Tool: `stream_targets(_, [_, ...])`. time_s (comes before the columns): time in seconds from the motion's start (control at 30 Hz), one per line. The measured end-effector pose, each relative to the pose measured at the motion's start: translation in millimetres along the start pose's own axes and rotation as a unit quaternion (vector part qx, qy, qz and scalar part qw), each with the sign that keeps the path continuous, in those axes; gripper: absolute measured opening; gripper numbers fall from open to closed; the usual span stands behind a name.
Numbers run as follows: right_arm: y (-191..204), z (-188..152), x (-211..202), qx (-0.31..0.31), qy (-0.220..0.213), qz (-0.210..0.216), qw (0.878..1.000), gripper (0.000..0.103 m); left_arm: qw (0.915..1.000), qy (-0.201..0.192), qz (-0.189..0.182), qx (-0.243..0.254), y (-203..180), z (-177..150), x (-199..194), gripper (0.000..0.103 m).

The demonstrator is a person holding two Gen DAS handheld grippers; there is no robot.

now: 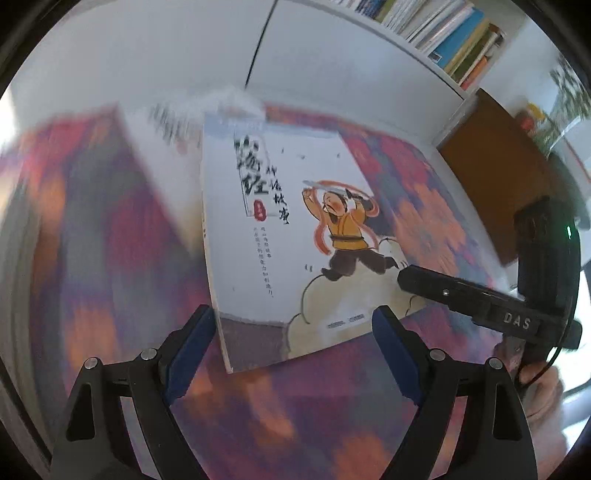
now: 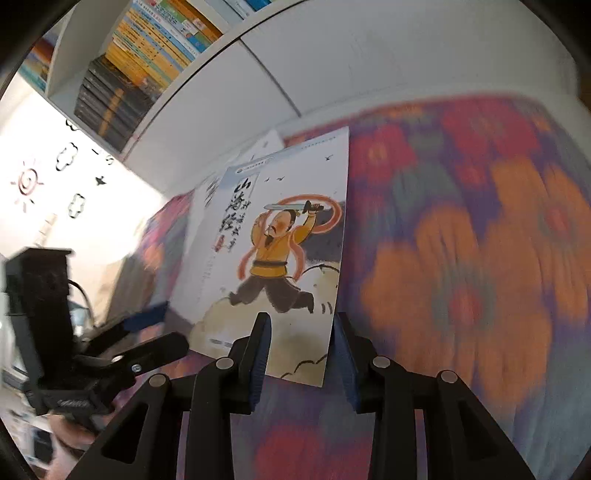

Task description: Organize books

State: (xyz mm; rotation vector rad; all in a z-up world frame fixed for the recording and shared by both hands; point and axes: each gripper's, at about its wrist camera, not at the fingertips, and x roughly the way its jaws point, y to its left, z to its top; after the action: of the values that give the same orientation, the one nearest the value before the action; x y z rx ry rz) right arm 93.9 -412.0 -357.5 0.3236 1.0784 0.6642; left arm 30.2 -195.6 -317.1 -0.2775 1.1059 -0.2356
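Note:
A white picture book [image 1: 280, 236] with a running man in a yellow tunic on its cover lies on a flowered cloth [image 1: 110, 229]; it also shows in the right wrist view [image 2: 273, 258]. My left gripper [image 1: 293, 347] is open, its blue pads astride the book's near edge without touching. My right gripper [image 2: 301, 354] is open around the book's near right corner. The right gripper shows in the left wrist view [image 1: 461, 299] at the book's right edge. The left gripper shows in the right wrist view [image 2: 147, 332] at the book's left side.
A white bookshelf [image 1: 436, 33] full of upright books stands behind the cloth-covered surface, also in the right wrist view [image 2: 140, 62]. White cabinet doors [image 1: 314, 66] lie below it. More papers or books [image 1: 173, 122] lie behind the picture book. A brown floor area [image 1: 491, 166] is at right.

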Motion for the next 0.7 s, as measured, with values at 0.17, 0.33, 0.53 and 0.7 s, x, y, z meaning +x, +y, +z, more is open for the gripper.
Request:
stream_targets(0.17, [23, -57, -34, -0.068, 0.05, -0.018, 0.996, 0.034, 0.9978, 0.04, 0.003, 0.053, -15, -46, -13, 0.084])
stream_targets(0.33, [-24, -39, -17, 0.019, 0.138, 0.063, 0.988, 0.032, 0.9976, 0.046, -0.052, -0.01, 21, -18, 1, 0.087])
stream_targets(0.53, [-60, -4, 16, 0.093, 0.192, 0.176, 0.961, 0.021, 0.9938, 0.053, -0.097, -0.015, 29, 6, 16, 0.087])
stream_targets(0.7, [-59, -1, 24, 0.093, 0.174, 0.175, 0.965, 0.008, 0.9972, 0.04, -0.059, 0.019, 12, 10, 18, 0.087])
